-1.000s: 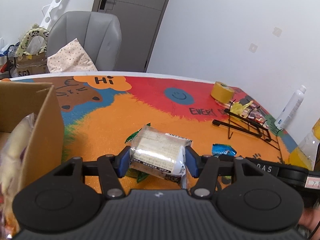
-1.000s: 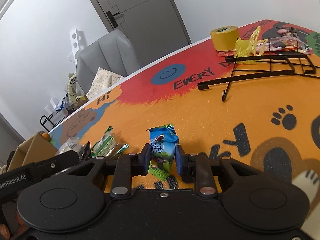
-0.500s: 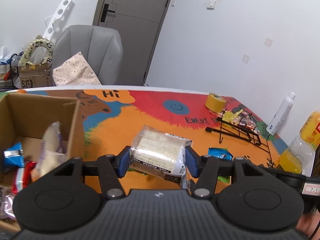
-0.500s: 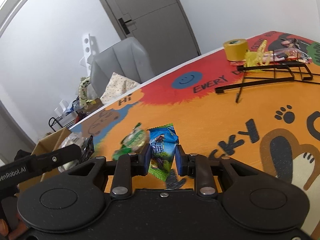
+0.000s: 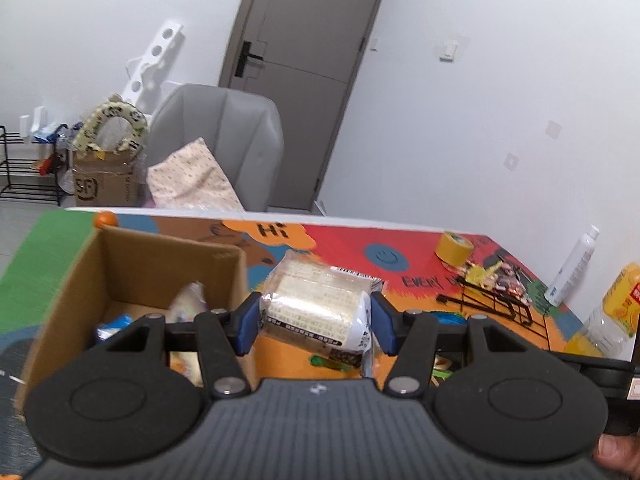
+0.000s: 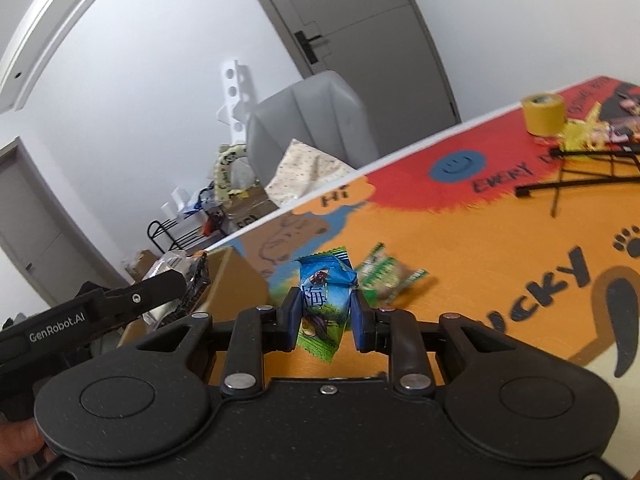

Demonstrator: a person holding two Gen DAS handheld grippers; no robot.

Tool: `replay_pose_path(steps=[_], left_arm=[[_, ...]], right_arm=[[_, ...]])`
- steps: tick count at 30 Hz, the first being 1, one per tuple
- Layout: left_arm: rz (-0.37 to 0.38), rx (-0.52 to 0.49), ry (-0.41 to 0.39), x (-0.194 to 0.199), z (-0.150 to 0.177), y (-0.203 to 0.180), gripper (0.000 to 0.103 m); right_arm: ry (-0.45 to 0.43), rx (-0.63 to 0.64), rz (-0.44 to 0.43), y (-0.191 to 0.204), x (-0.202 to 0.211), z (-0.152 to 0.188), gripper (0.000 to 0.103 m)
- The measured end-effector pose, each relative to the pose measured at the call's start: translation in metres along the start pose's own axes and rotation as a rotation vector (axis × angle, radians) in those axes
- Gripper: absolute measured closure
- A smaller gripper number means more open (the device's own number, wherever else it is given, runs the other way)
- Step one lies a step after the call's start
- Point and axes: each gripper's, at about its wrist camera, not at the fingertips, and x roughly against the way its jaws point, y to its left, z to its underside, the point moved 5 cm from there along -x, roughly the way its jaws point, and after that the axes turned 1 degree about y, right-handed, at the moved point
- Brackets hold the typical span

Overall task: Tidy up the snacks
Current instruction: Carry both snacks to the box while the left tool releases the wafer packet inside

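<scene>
My left gripper (image 5: 314,326) is shut on a clear pack of pale wafer biscuits (image 5: 316,306) and holds it in the air just right of an open cardboard box (image 5: 132,264) with several snacks inside. My right gripper (image 6: 326,322) is shut on a small blue and green plum candy packet (image 6: 324,300), held above the table. The left gripper also shows in the right wrist view (image 6: 120,304), with the box (image 6: 236,284) beside it. A green snack packet (image 6: 386,276) lies on the table beyond the right gripper.
The table (image 5: 344,240) has a colourful cartoon mat. At the back right are a yellow tape roll (image 5: 454,246), a black wire rack (image 5: 492,306) with wrappers, a white spray bottle (image 5: 572,268) and a yellow drink bottle (image 5: 612,312). A grey chair (image 5: 216,140) stands behind the table.
Both grippers have lifted and moved left towards the box with their snacks held. The box interior has come into the left wrist view.
</scene>
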Motion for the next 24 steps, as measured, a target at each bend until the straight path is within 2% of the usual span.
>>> replay_pose_path(steps=[7, 24], left_arm=[[-0.054, 0.012, -0.007, 0.019, -0.016, 0.029, 0.047], [-0.130, 0.069, 0.107, 0.030, -0.013, 0.103, 0.047]], right_arm=[[-0.005, 0.045, -0.036, 0.031, -0.003, -0.008, 0.079], [0.036, 0.151, -0.108, 0.101, -0.025, -0.010, 0.079]])
